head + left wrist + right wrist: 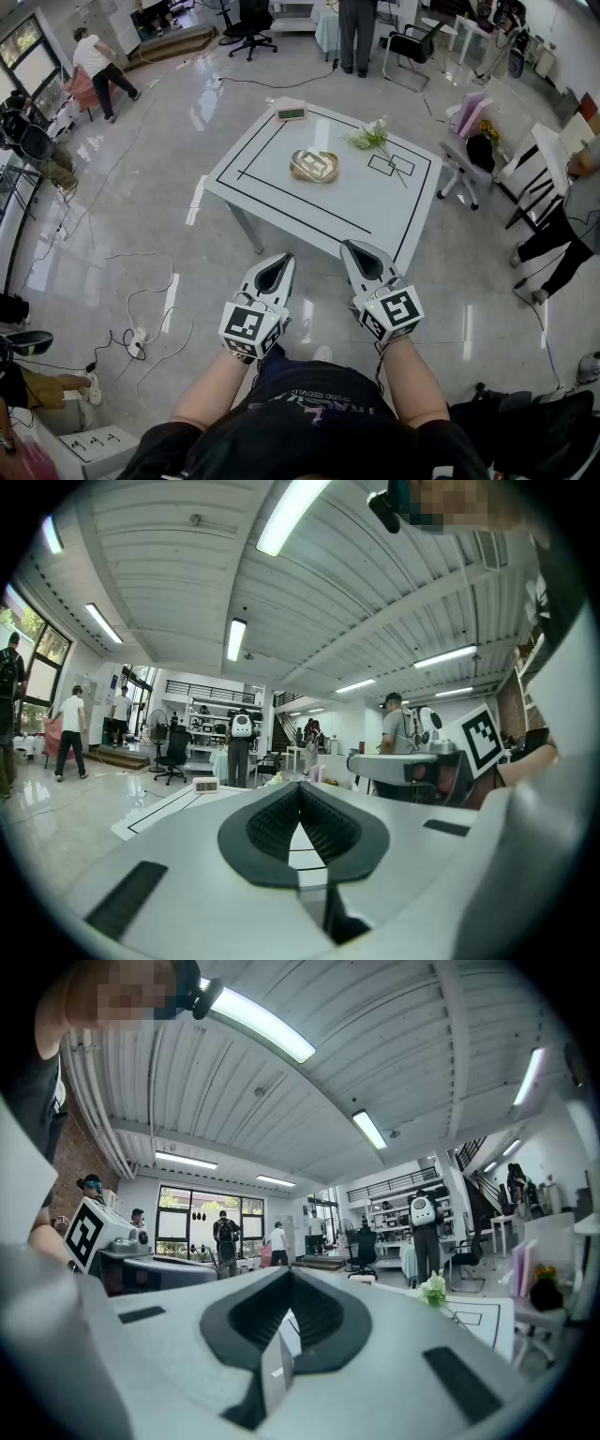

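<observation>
Both grippers hang side by side in front of the near edge of a white table (281,202) marked with black lines. My left gripper (280,262) is shut and holds nothing; its jaws meet at the tip (300,789). My right gripper (353,248) is likewise shut and empty (289,1275). On the table lie a woven tan basket (314,166) at the middle, a spray of white flowers with green leaves (372,137) at the far right, and a small digital clock (292,113) at the far edge. Neither gripper touches the table or anything on it.
Cables and a power strip (138,339) lie on the glossy floor to the left. A white chair (461,167) stands right of the table. A person (356,33) stands beyond the table, another (96,66) at the far left. Office chairs (248,28) stand at the back.
</observation>
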Action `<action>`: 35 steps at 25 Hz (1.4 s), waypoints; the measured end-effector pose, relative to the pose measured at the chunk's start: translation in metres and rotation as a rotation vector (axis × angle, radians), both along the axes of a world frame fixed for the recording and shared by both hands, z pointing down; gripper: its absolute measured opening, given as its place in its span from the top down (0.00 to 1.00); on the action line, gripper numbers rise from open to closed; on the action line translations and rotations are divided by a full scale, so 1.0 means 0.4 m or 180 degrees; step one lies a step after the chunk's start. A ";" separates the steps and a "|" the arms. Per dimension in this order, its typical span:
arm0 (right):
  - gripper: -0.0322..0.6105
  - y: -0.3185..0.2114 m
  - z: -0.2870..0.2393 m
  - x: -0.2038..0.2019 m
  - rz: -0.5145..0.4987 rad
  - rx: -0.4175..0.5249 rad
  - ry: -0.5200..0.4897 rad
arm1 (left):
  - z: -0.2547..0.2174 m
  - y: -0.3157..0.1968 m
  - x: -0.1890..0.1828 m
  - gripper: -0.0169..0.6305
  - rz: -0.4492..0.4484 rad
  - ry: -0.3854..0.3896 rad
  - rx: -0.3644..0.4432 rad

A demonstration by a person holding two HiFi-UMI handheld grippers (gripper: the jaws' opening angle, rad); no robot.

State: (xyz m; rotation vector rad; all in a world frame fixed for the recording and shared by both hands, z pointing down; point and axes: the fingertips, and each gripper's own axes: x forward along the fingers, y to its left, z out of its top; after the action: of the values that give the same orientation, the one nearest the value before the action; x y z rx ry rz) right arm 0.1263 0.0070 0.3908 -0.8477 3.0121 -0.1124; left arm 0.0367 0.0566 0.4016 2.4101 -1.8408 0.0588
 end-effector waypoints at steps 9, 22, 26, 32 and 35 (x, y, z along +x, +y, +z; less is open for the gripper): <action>0.95 -0.006 -0.007 0.006 0.0033 0.0009 -0.0063 | -0.003 -0.005 0.004 0.96 0.0005 0.0001 0.0024; 0.65 -0.034 -0.003 -0.005 -0.0133 -0.0175 -0.0183 | -0.015 -0.024 0.012 0.49 0.0171 0.0031 0.0094; 0.65 -0.064 0.000 -0.028 -0.0104 -0.0191 -0.0178 | -0.013 -0.049 -0.016 0.49 0.0203 0.0043 0.0114; 0.65 -0.133 0.014 -0.081 0.0039 -0.0244 -0.0157 | 0.004 -0.118 -0.086 0.49 0.0291 0.0114 0.0080; 0.65 -0.176 0.022 -0.116 0.0144 -0.0289 -0.0151 | 0.013 -0.162 -0.126 0.49 0.0384 0.0138 0.0038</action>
State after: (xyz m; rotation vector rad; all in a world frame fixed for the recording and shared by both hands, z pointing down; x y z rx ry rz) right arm 0.0800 -0.0634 0.3995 -0.9060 2.9615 -0.2666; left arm -0.0138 -0.0080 0.4066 2.5075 -1.6812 0.0055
